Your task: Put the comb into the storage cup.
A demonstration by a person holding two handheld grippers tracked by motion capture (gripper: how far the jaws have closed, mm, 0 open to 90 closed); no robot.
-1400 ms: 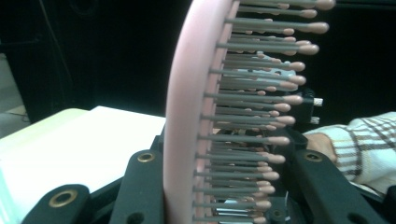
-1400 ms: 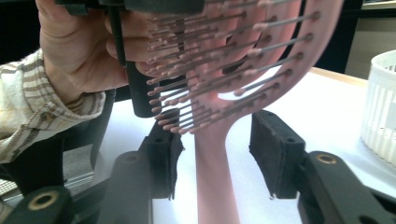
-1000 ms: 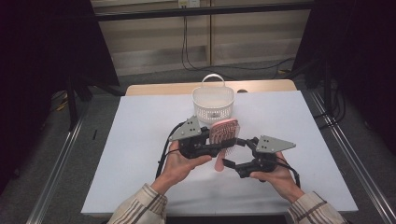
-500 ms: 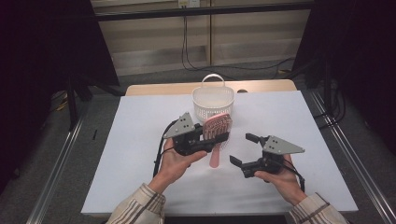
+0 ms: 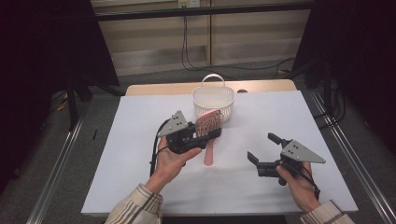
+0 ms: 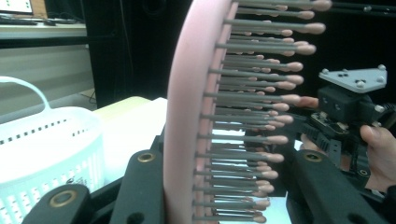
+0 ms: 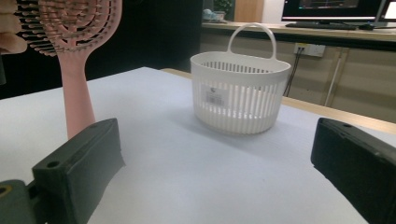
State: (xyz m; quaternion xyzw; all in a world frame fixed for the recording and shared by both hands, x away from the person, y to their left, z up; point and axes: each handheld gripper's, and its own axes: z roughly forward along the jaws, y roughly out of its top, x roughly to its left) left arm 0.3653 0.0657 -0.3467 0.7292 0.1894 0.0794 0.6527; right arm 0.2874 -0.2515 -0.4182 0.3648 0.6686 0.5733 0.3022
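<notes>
Left gripper (image 5: 212, 134): clamped on hairbrush head, just in front of basket (image 5: 213, 100).
Hairbrush (image 5: 208, 128): pink, handle pointing down, off the surface (image 5: 140, 116), near basket's front.
Right gripper (image 5: 261, 151): jaws wide apart, nothing between, right of hairbrush, well short of basket.

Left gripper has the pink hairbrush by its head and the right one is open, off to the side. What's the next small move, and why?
Probably carry the left gripper up and forward over the white basket. It is shut on the pink hairbrush, whose handle hangs down toward the table just short of the basket, and the right gripper stands open, holding nothing.
</notes>
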